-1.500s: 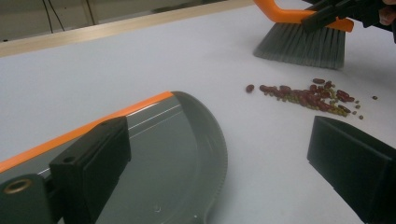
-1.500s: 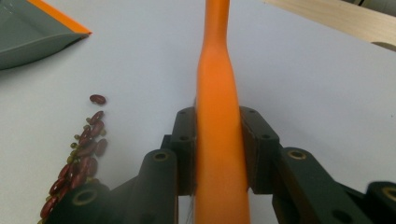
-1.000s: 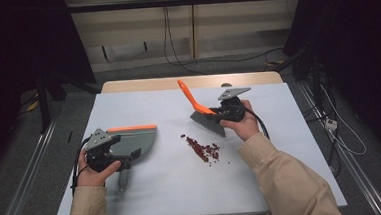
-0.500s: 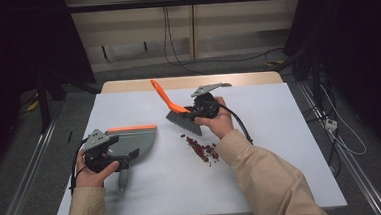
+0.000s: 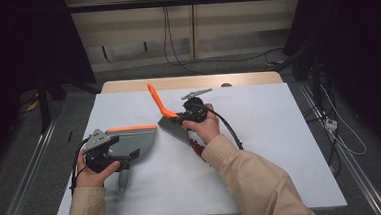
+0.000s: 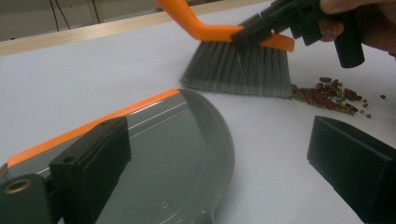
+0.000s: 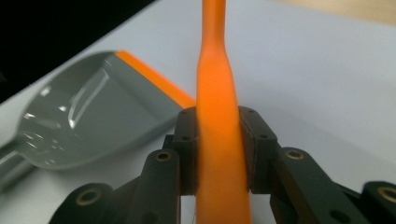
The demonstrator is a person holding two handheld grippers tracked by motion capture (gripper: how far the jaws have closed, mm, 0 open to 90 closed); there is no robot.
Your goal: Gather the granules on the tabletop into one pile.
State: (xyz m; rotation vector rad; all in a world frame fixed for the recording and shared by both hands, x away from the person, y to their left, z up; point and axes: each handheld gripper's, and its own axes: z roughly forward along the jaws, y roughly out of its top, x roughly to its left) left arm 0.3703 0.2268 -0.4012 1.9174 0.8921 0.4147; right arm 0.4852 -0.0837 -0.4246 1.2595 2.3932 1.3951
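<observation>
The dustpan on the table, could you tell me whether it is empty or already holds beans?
Empty: in the left gripper view the dustpan has a bare grey floor, and the beans lie on the table beside the brush.

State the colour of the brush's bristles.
Grey, under an orange handle; the brush shows this best in the left gripper view.

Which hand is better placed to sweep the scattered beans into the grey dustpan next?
The right. The right gripper is clamped on the orange-handled brush, whose grey bristles sit beside the small pile of red and green beans. The left gripper is at the grey plastic dustpan with the orange edge.
</observation>
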